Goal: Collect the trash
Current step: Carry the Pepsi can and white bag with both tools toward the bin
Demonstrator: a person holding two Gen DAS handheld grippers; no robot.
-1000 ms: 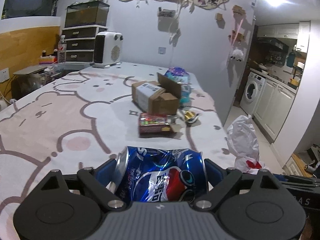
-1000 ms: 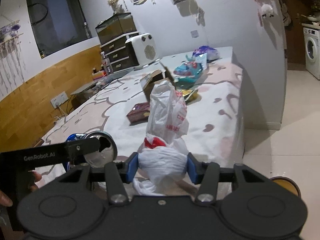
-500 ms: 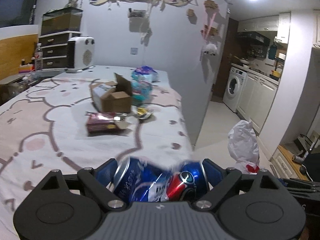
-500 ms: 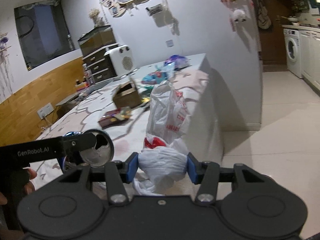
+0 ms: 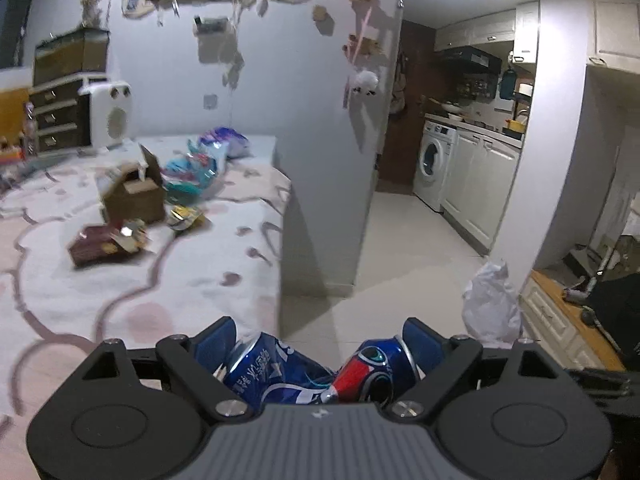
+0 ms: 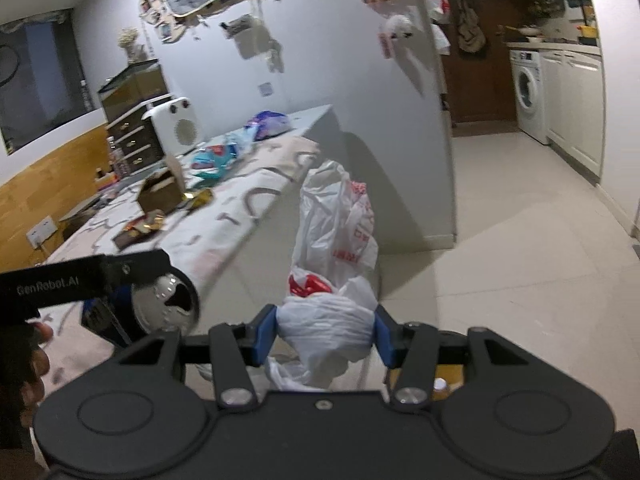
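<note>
Left wrist: crushed blue can (image 5: 320,372) lying crosswise between blue pads, left gripper (image 5: 320,346) clenched on both ends, held past bed (image 5: 192,280) edge above floor; cardboard box (image 5: 134,196) and wrappers behind. Right wrist: right gripper (image 6: 325,334) clamped on bunched white plastic bag (image 6: 328,330), rest standing ahead; can's silver top (image 6: 170,306) visible only here.
</note>
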